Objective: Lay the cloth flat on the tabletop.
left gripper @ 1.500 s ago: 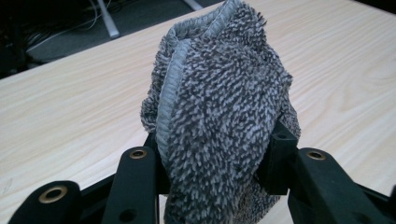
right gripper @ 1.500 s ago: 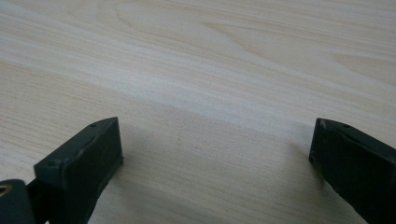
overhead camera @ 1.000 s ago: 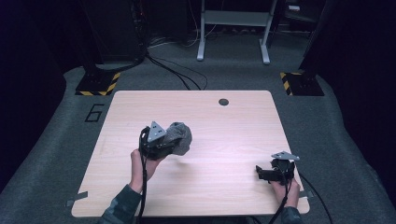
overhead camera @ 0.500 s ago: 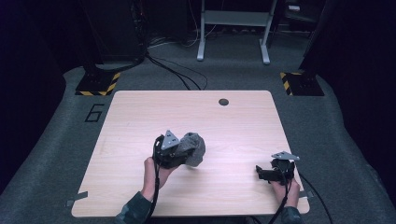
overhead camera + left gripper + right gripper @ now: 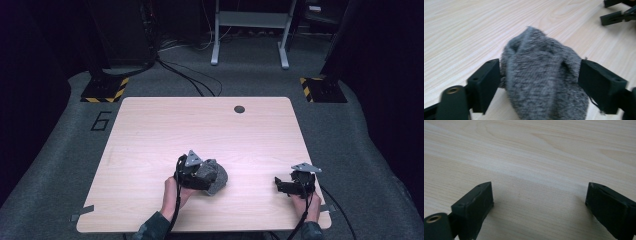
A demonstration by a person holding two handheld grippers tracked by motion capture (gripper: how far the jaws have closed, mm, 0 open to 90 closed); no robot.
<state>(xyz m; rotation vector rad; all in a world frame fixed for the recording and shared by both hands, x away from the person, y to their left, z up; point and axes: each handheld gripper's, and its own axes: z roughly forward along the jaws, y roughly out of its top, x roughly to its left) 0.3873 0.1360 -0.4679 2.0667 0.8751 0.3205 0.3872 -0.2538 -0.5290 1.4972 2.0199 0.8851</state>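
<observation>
1. Grey knitted cloth (image 5: pixel 544 80), bunched into a lump, sits on the counter (image 5: pixel 150 130) near its front edge, left of centre; seen from above at (image 5: pixel 214 176).
2. Left tool (image 5: pixel 212 180) — jaws have just been opening. In the left gripper view the cloth lies between them and fills the gap; it touches both pads at the sides, but they look slack on it rather than clamped. I read this as a release, tool open.
3. Right tool (image 5: pixel 281 186) rests low by the counter's front right corner, well apart from the cloth, jaws spread wide with bare wood between them.
4. Step in hand, as judged: setting the cloth down. To do it well, let the jaws clear the fabric fully before drawing the left tool back, and pull straight away along the jaw line — fuzzy knit may snag on a pad edge and drag.
5. Hard to make out: whether the cloth is a sock, a rag or something else; its underside and near end are cut off. The left gripper view is slightly blurred.
6. A small dark round spot (image 5: pixel 239 108) near the counter's far edge — cannot tell what it is.
</observation>
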